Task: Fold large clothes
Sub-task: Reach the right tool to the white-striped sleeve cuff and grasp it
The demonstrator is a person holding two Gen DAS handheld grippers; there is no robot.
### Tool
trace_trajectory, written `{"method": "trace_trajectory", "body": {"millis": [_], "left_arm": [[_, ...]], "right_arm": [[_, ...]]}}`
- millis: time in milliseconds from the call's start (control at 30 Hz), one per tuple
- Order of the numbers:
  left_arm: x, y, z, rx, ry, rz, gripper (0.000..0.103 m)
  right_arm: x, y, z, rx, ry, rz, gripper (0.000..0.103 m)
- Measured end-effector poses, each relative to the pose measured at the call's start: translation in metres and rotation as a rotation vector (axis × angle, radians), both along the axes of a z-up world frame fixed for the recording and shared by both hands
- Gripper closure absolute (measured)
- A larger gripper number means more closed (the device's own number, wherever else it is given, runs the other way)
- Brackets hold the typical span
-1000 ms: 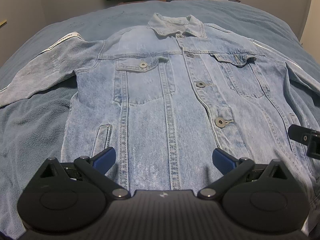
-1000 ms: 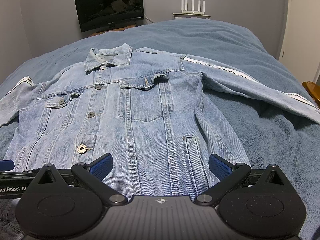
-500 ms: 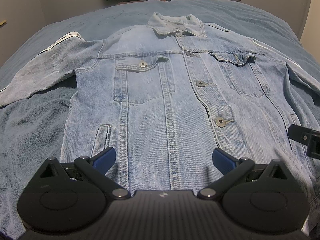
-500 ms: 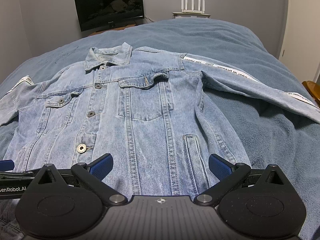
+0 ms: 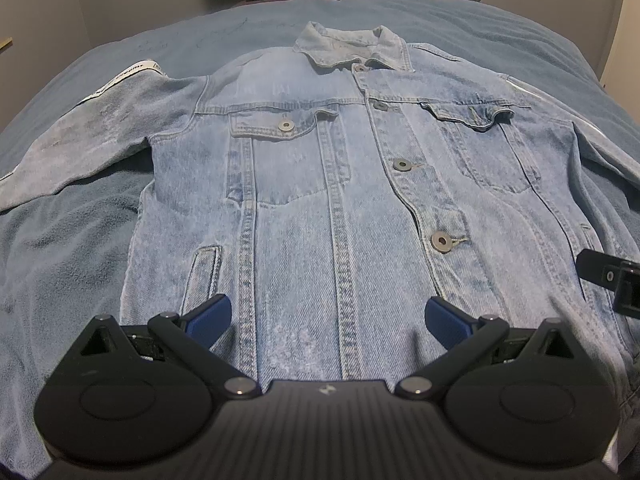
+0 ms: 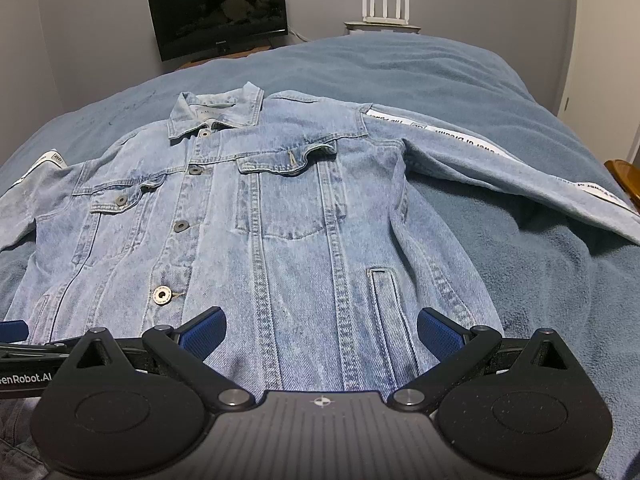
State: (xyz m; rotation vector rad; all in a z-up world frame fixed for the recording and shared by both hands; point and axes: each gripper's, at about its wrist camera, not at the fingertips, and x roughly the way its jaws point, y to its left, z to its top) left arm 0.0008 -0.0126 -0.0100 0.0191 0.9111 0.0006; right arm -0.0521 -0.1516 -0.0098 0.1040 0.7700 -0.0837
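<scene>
A light blue denim jacket (image 5: pixel 320 184) lies flat, front up and buttoned, on a blue blanket (image 5: pixel 72 248), collar far from me and both sleeves spread out. It also shows in the right wrist view (image 6: pixel 288 220). My left gripper (image 5: pixel 327 320) is open and empty above the jacket's lower left front. My right gripper (image 6: pixel 320 332) is open and empty above the lower right front. The right sleeve (image 6: pixel 520 172) has a white printed stripe. Part of the right gripper (image 5: pixel 612 276) shows at the left wrist view's right edge.
A dark monitor (image 6: pixel 218 14) and a white router (image 6: pixel 384 10) stand beyond the bed's far edge. A wooden object (image 6: pixel 626 178) sits at the right of the bed. Grey walls surround the bed.
</scene>
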Motion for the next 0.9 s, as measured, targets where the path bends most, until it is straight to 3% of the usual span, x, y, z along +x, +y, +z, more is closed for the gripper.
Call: {"method": "trace_trajectory", "body": {"millis": [200,367,467,700,767,900], "left_arm": [[0.000,0.001,0.001,-0.008,-0.009,0.001,0.000],[0.010,0.015,0.008,-0.053,-0.113,0.055,0.000],[0.026,0.025,0.003,-0.039,-0.145,0.118,0.000],[0.050,0.041,-0.034,-0.016,-0.049,0.127,0.000],[0.049,0.043,-0.036,-0.031,-0.058,0.127,0.000],[0.048,0.039,-0.039,-0.009,-0.056,0.121,0.000]], "right_arm": [[0.005,-0.004,0.007,0.009,-0.003,-0.004,0.000],[0.006,-0.049,0.034,0.039,-0.186,-0.131,0.000],[0.004,-0.101,0.040,0.187,-0.280,-0.211,0.000],[0.012,-0.202,0.022,0.438,-0.195,-0.484,0.000],[0.012,-0.224,0.014,0.502,-0.205,-0.526,0.000],[0.018,-0.248,0.003,0.512,-0.190,-0.604,0.005]]}}
